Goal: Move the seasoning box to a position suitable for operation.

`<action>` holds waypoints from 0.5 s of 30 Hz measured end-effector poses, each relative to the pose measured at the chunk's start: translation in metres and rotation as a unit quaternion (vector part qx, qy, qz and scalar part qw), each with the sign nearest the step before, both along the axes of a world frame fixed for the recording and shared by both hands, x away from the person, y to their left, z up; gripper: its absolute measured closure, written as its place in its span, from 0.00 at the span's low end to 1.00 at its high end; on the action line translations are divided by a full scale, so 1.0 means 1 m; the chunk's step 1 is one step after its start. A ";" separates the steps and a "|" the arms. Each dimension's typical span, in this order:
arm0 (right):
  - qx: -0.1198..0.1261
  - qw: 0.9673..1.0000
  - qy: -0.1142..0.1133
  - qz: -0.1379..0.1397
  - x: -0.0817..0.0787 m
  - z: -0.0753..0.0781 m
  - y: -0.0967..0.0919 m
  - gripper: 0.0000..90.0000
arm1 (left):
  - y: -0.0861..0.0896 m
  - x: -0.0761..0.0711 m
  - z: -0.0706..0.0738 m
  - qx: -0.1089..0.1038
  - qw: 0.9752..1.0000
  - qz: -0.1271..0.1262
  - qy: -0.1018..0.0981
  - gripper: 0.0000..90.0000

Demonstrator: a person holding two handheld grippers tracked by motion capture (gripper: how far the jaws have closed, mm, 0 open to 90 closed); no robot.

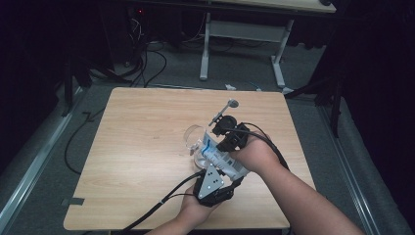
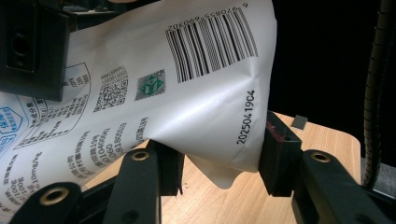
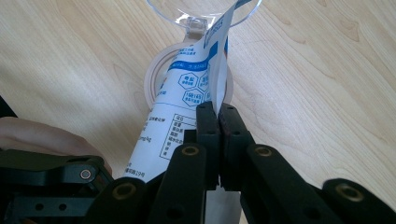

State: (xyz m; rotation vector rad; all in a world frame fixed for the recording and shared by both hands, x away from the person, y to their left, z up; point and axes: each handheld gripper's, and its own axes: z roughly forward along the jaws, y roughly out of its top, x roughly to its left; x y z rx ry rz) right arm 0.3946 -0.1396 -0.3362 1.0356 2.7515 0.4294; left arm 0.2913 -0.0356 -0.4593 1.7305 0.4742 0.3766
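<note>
The left gripper (image 1: 214,182) sits nearest, at the near edge of the table (image 1: 137,147), its jaws pinching the bottom end of a white printed pouch (image 1: 222,159); in the left gripper view the two pads press in on the pouch's folded corner (image 2: 224,140) below its barcode and date stamp. The table is a pale wood top, and the pouch and grippers sit right of its middle. The right gripper (image 1: 230,137) comes in from the right, just beyond the left one, jaws pressed together on a thin edge of the pouch; the right gripper view shows the pads (image 3: 218,122) nipping the pouch's sheet (image 3: 187,88) between them. The pouch lies tilted between the two grippers, its blue-printed end pointing to the far left, over a clear container (image 1: 195,139) with a hinged lid. In the right gripper view the pouch's top reaches the clear lid (image 3: 201,14) and a pale round rim (image 3: 152,79) beneath. A small grey spoon-like tool (image 1: 224,110) lies on the table just beyond the right gripper.
</note>
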 end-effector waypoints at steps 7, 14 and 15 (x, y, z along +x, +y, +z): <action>0.001 1.000 0.000 -0.002 -0.001 0.001 0.000 0.99 | 0.000 0.000 0.000 0.000 1.000 0.000 -0.002 0.64; 0.000 1.000 -0.002 0.000 -0.001 0.001 -0.001 0.99 | 0.000 -0.001 0.000 0.001 1.000 0.000 -0.002 0.64; 0.000 1.000 -0.002 -0.001 -0.001 0.001 -0.001 0.99 | 0.000 -0.001 0.000 0.002 1.000 0.000 -0.002 0.64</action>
